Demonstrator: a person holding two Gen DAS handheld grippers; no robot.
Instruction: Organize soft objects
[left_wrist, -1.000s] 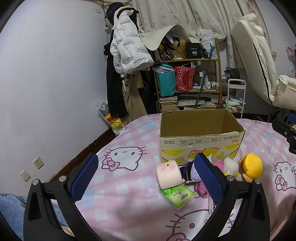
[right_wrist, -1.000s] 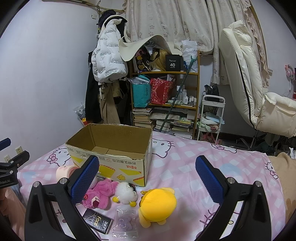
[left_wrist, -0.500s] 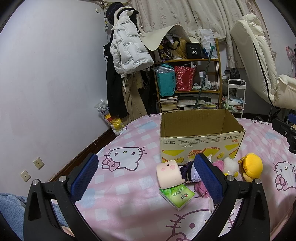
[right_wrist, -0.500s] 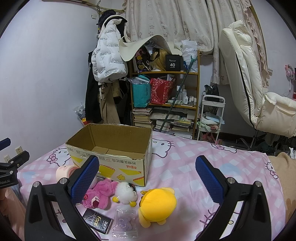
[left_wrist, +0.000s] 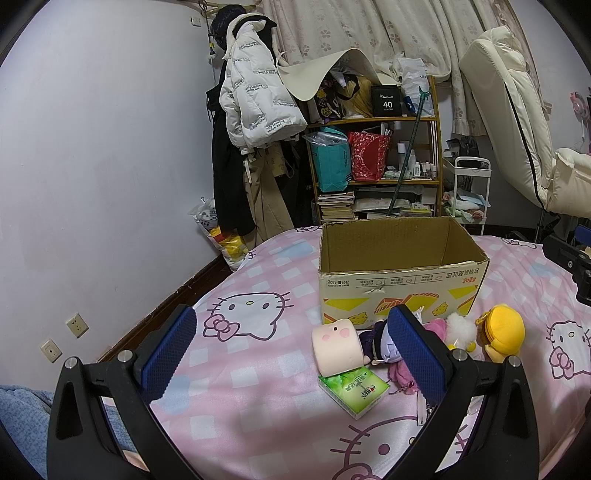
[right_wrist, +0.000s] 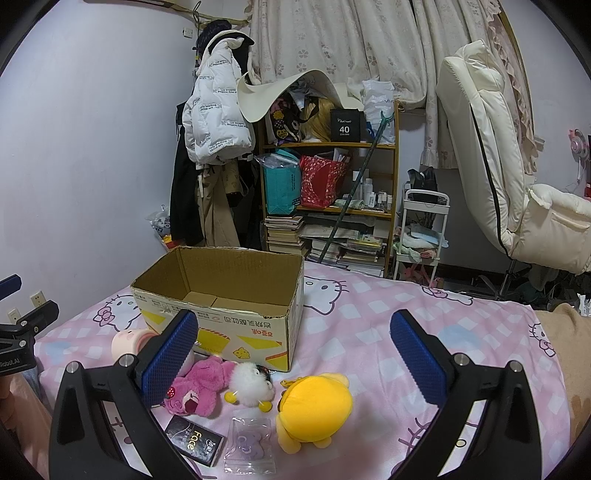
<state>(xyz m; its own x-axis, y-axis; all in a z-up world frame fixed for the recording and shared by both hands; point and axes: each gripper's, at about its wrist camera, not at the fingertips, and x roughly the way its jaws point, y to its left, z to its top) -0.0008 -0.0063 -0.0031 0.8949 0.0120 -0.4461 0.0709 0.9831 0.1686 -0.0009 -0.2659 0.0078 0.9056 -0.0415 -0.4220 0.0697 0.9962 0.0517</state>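
Observation:
An open cardboard box (left_wrist: 399, 291) (right_wrist: 236, 325) stands on the pink Hello Kitty bedspread (left_wrist: 251, 384). In front of it lie soft toys: a yellow plush (right_wrist: 314, 404) (left_wrist: 504, 330), a white fluffy toy (right_wrist: 251, 384) (left_wrist: 460, 326), a pink bear (right_wrist: 201, 386), a purple doll (left_wrist: 376, 345) and a pink roll-shaped plush (left_wrist: 336, 345) (right_wrist: 129, 339). My left gripper (left_wrist: 291, 350) is open and empty, hovering before the toys. My right gripper (right_wrist: 293, 356) is open and empty above the yellow plush.
A green tissue pack (left_wrist: 352, 387) lies by the roll plush. A black "Face" box (right_wrist: 195, 439) and a clear bag (right_wrist: 251, 445) lie at the near edge. A cluttered shelf (right_wrist: 328, 192), hung coats (left_wrist: 255, 110) and a cream chair (right_wrist: 495, 177) stand behind the bed.

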